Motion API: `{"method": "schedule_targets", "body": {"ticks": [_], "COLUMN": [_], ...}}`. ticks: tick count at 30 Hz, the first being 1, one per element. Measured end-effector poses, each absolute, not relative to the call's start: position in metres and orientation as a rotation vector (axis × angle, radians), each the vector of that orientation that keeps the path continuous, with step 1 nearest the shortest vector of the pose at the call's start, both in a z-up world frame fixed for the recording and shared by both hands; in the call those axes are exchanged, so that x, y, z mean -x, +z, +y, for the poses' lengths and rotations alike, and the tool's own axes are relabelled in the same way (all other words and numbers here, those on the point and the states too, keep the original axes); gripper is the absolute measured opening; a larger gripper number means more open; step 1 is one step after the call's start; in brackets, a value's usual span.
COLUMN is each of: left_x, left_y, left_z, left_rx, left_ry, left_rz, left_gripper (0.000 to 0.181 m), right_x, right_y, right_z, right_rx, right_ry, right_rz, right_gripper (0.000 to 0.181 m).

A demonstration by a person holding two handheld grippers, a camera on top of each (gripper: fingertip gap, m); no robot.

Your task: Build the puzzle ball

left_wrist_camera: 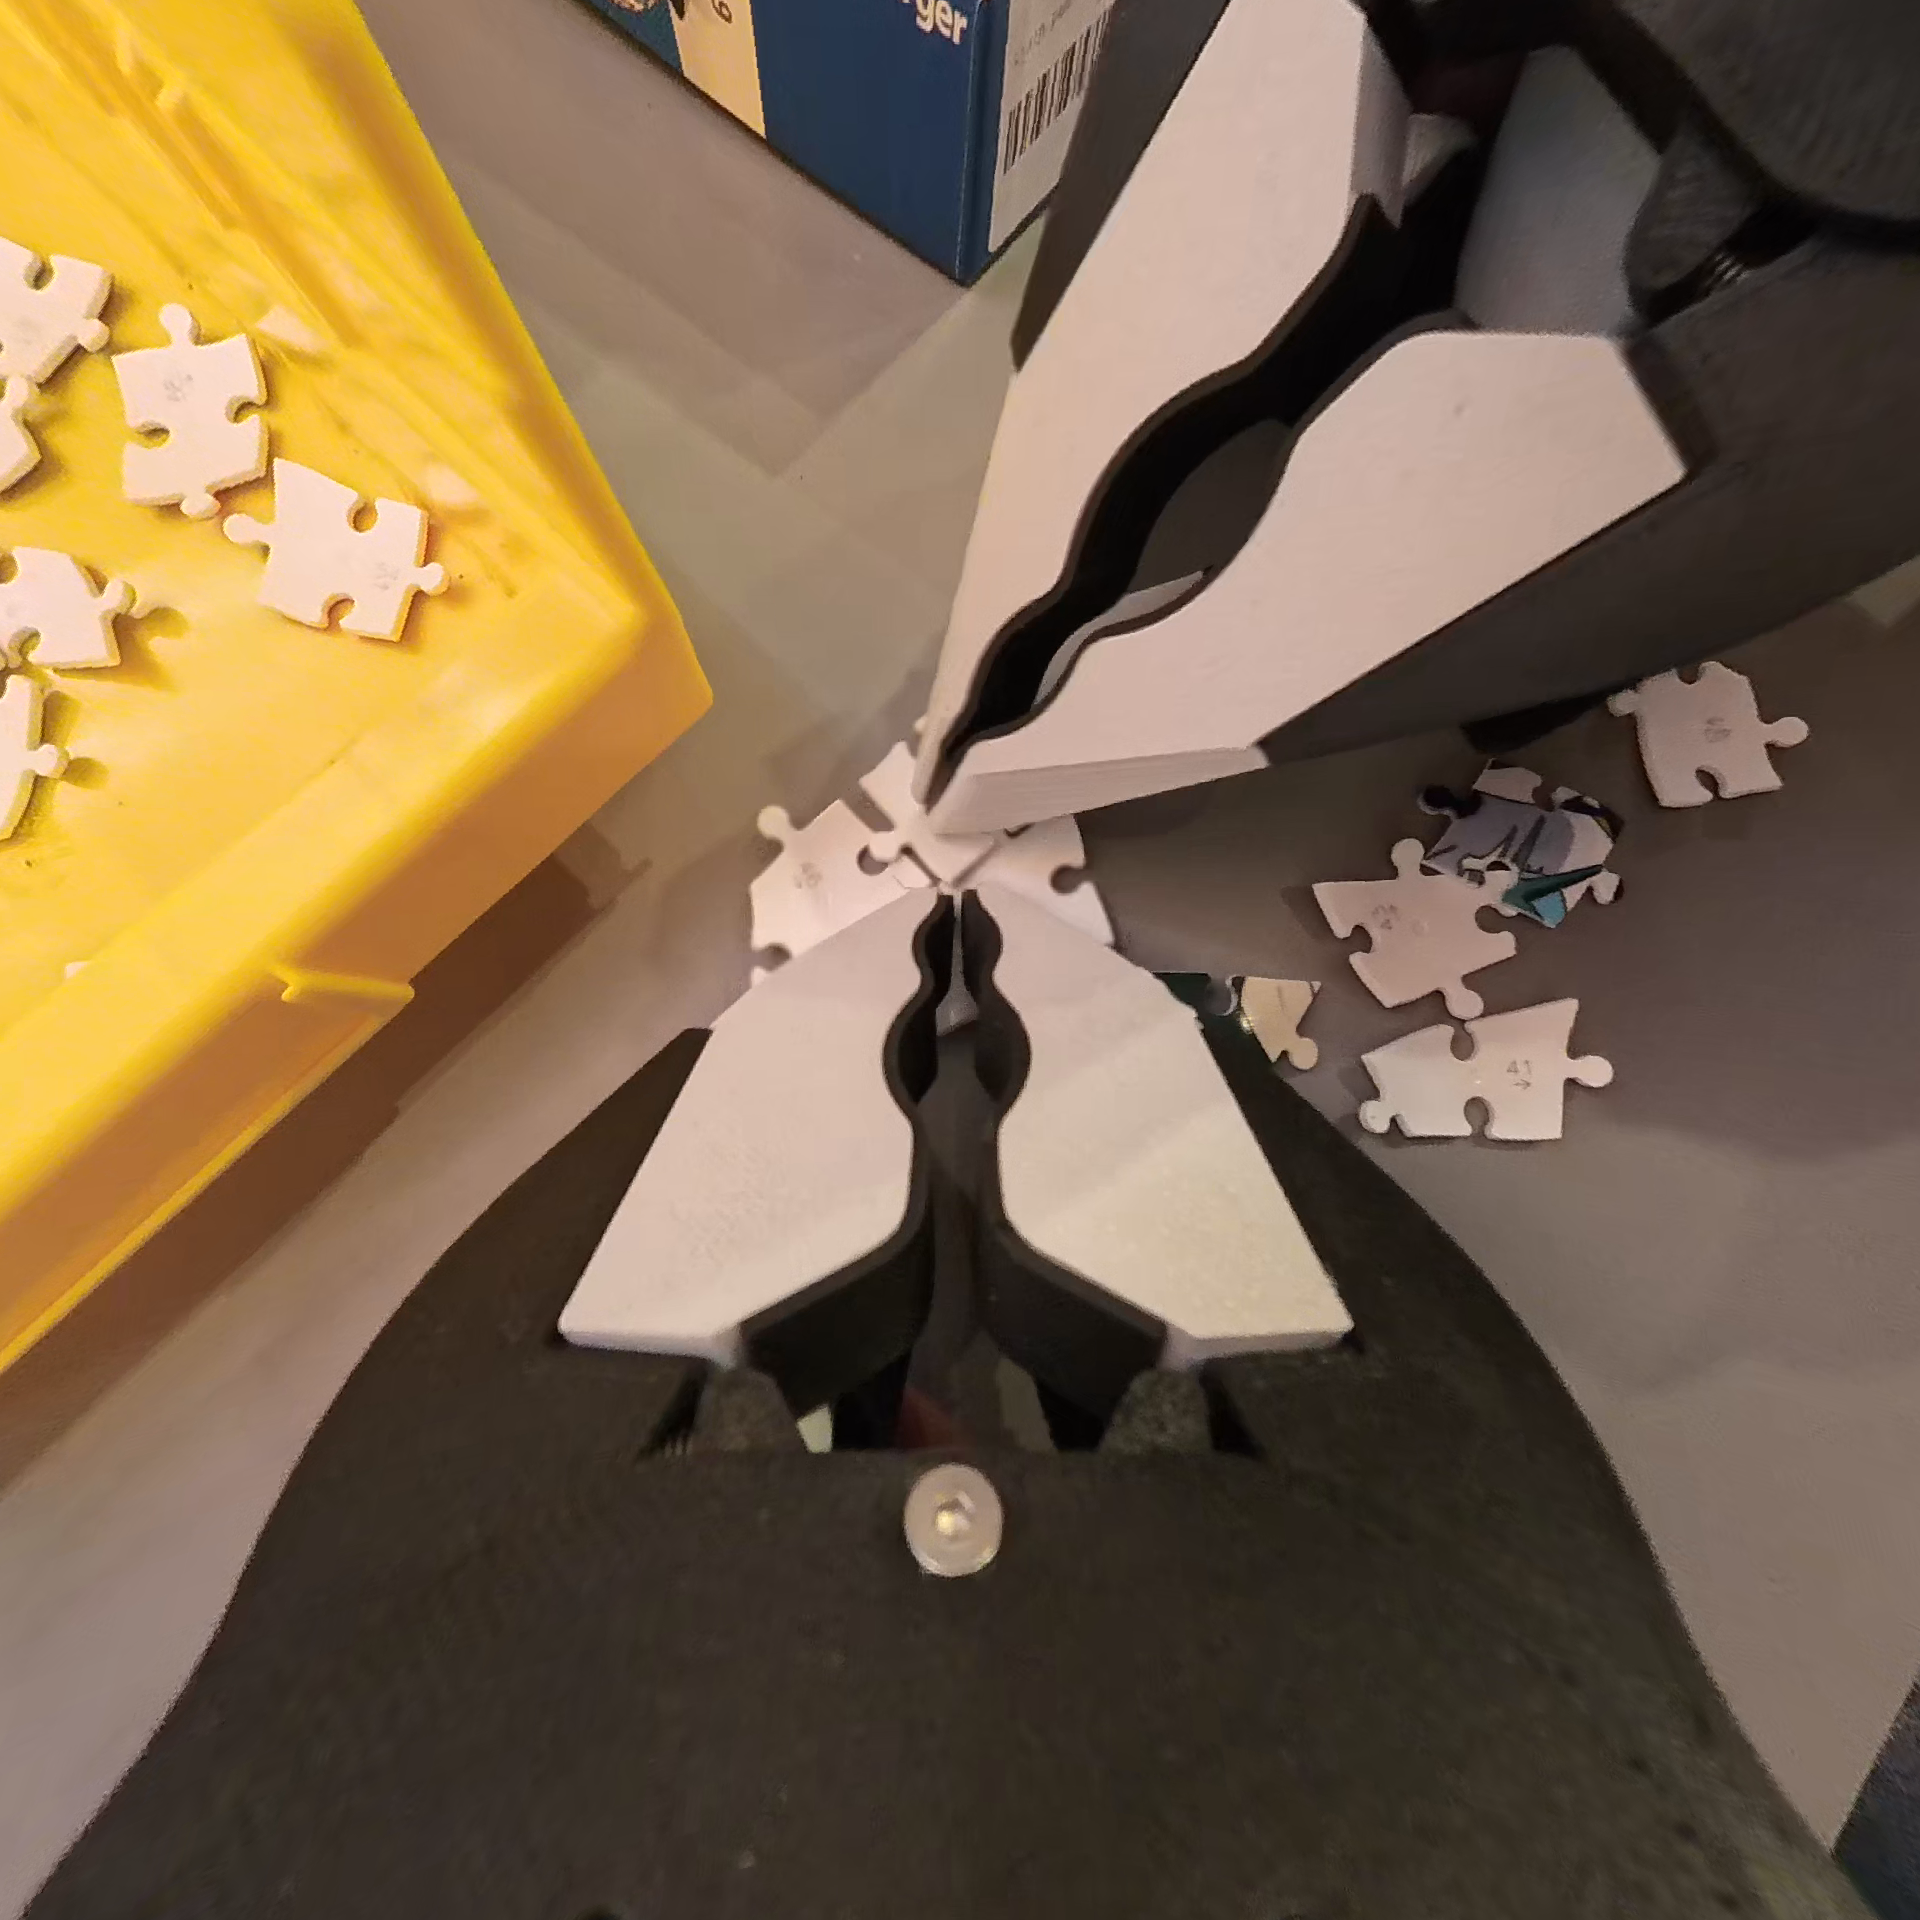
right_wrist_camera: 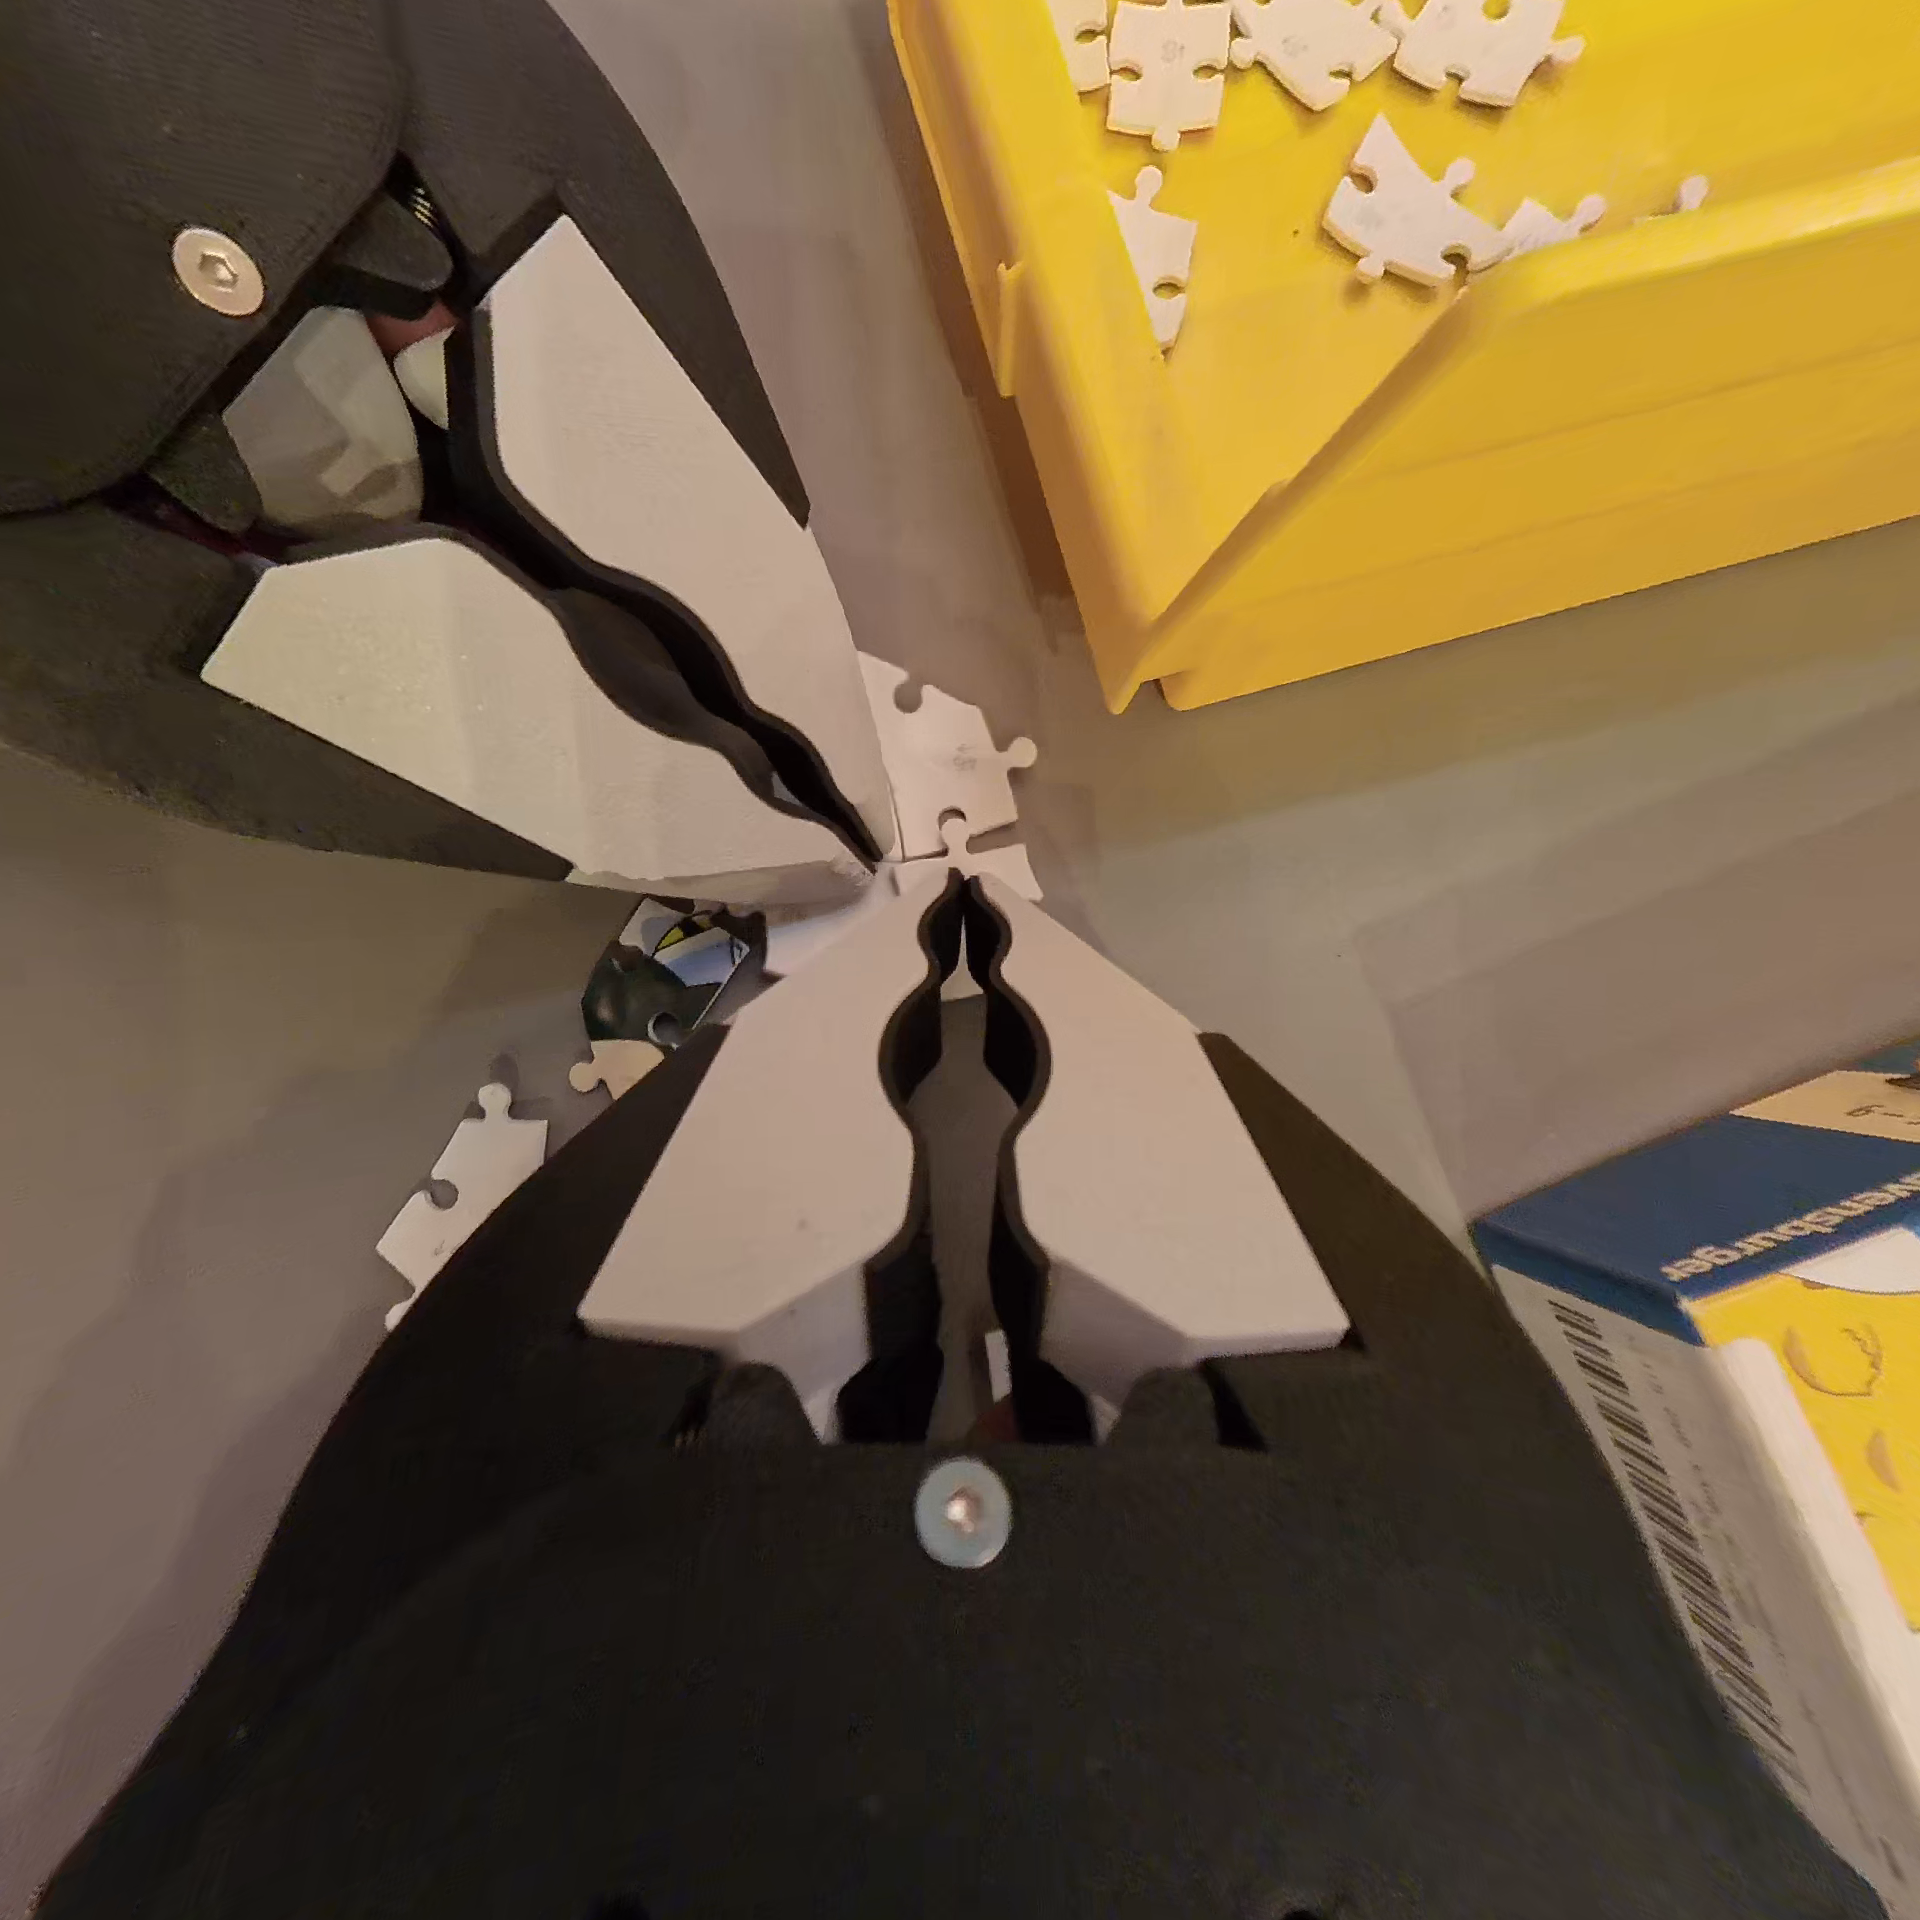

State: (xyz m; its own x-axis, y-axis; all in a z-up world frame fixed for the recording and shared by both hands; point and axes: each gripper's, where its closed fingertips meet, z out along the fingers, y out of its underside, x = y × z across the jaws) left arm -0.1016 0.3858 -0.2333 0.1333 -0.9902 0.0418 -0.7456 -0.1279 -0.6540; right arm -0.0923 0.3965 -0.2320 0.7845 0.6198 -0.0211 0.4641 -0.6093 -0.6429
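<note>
A small cluster of joined white puzzle pieces (left_wrist_camera: 816,883) hangs above the grey table, backs facing the cameras; it also shows in the right wrist view (right_wrist_camera: 951,758). My left gripper (left_wrist_camera: 951,906) is shut on the cluster's near edge. My right gripper (left_wrist_camera: 933,805) comes in from the upper right and is shut on the far edge. In the right wrist view my right gripper (right_wrist_camera: 961,883) is at the bottom and my left gripper (right_wrist_camera: 875,854) enters from the upper left. The tips almost touch. The grippers hide the cluster's middle.
A yellow bin (left_wrist_camera: 343,831) at the left holds several loose white pieces (left_wrist_camera: 343,551); it also shows in the right wrist view (right_wrist_camera: 1455,499). A blue box (left_wrist_camera: 883,125) stands behind. Loose pieces (left_wrist_camera: 1413,930) lie on the table at the right, one printed side up (left_wrist_camera: 1527,842).
</note>
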Motion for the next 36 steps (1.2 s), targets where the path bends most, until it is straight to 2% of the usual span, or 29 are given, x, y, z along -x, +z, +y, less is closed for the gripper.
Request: {"method": "schedule_targets", "body": {"ticks": [22,24,27,32,36], "left_x": [0.104,0.109,0.124,0.125,0.116], "left_y": [-0.224,-0.217,-0.218,-0.231,-0.231], "left_z": [0.392,0.399,0.412,0.404,0.401], "left_rx": [1.906,1.918,1.983,2.113,2.182], "left_ry": [-0.658,-0.648,-0.57,-0.705,-0.828], "left_rz": [1.627,1.57,1.504,1.474,1.44], "left_gripper": [0.001,0.005,0.024,0.03,0.026], "right_x": [0.099,0.099,0.099,0.099,0.099], "right_y": [-0.232,-0.232,-0.232,-0.232,-0.232], "right_z": [0.393,0.393,0.393,0.392,0.392], "right_rx": [2.316,2.312,2.3,2.278,2.267], "right_ry": [0.431,0.441,0.435,0.433,0.44], "right_rz": [-0.872,-0.875,-0.874,-0.883,-0.884], "right_gripper": [0.0,0.0,0.0,0.0,0.0]}}
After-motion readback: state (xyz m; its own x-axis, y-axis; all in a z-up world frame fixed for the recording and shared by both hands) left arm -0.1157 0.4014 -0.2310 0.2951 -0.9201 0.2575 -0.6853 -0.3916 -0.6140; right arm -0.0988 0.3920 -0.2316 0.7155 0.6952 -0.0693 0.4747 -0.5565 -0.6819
